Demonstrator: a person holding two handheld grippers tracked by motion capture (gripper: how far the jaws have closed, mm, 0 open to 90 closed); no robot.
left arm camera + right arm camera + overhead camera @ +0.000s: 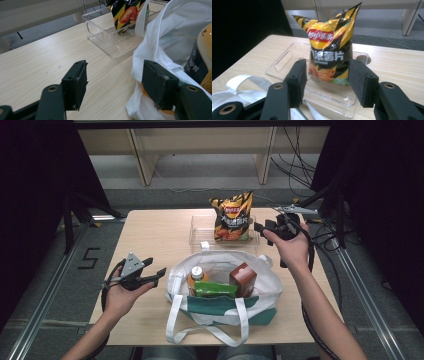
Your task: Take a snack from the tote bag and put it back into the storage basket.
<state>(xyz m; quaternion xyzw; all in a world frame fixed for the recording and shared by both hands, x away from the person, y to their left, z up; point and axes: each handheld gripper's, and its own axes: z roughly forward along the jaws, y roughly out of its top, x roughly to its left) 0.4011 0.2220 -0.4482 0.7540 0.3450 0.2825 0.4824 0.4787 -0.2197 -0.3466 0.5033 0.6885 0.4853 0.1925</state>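
One chip bag (232, 216) stands upright in one clear plastic tray (197, 234) at the upper centre of the high view, on the far half of the desk (150, 240). The right hand-held gripper (261, 226) sits just right of the tray at the upper right of centre, jaws spread wide and holding nothing. In the right gripper view the chip bag (329, 50) stands beyond and between the two jaws, apart from both pads.

One white tote bag (222, 295) with green lower panel stands open at the lower centre. It holds three visible items: one orange bottle (196, 276) with a white cap, one green packet (216, 290), one brown carton (243, 277). Two white handles are countable on the tote bag.

The left hand-held gripper (156, 271) rests at the lower left, just beside the tote bag's left edge, jaws wide and empty. In the left gripper view its right jaw lies against the white fabric (160, 50); the left jaw is over bare desk.
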